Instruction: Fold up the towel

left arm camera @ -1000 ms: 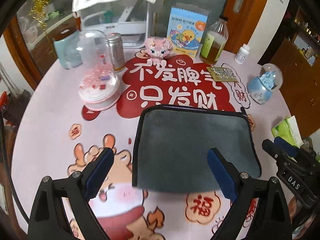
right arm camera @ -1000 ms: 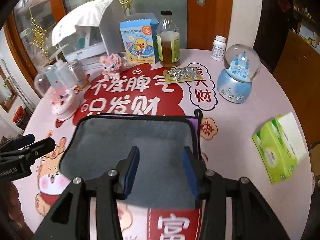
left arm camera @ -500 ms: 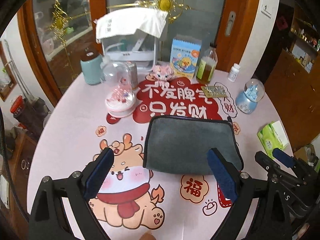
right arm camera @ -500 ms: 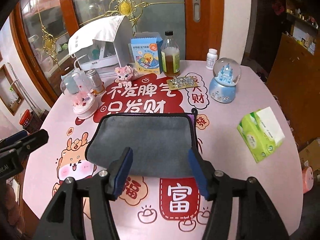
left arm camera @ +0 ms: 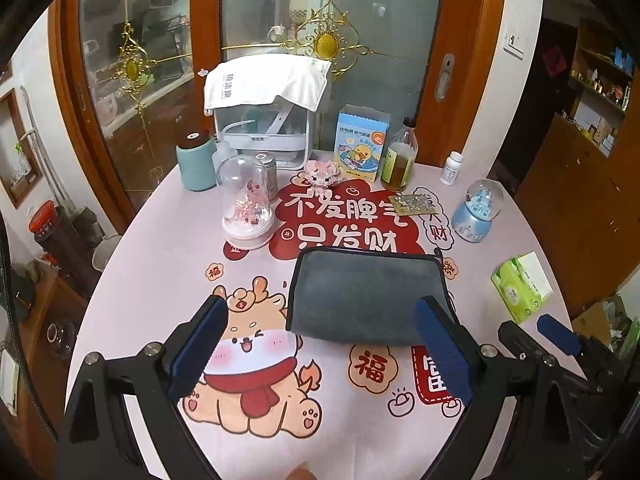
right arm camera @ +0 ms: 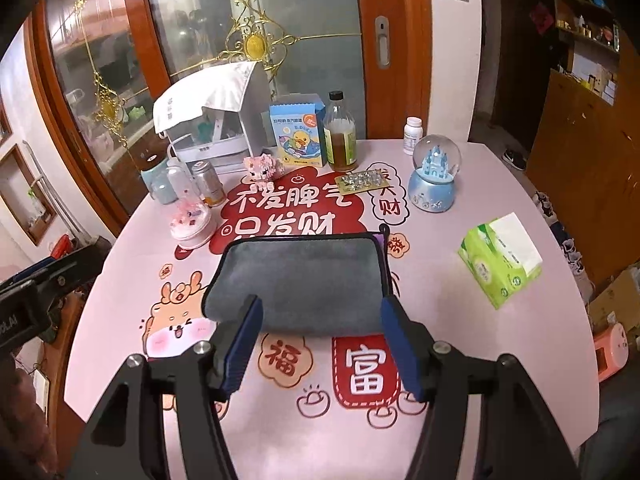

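A grey towel lies folded into a flat rectangle on the pink printed tablecloth; it also shows in the right wrist view. My left gripper is open and empty, held above the table short of the towel's near edge. My right gripper is open and empty, also raised near the towel's front edge. The right gripper shows at the right edge of the left wrist view. The left gripper shows at the left edge of the right wrist view.
Behind the towel stand a pink dome ornament, a teal cup, a white appliance, a duck box, an oil bottle, a pill bottle and a blue snow globe. A green tissue pack lies right.
Both grippers have pulled back and up away from the towel, so it looks smaller. The right gripper's jaws have spread wider. The towel has stayed in place.
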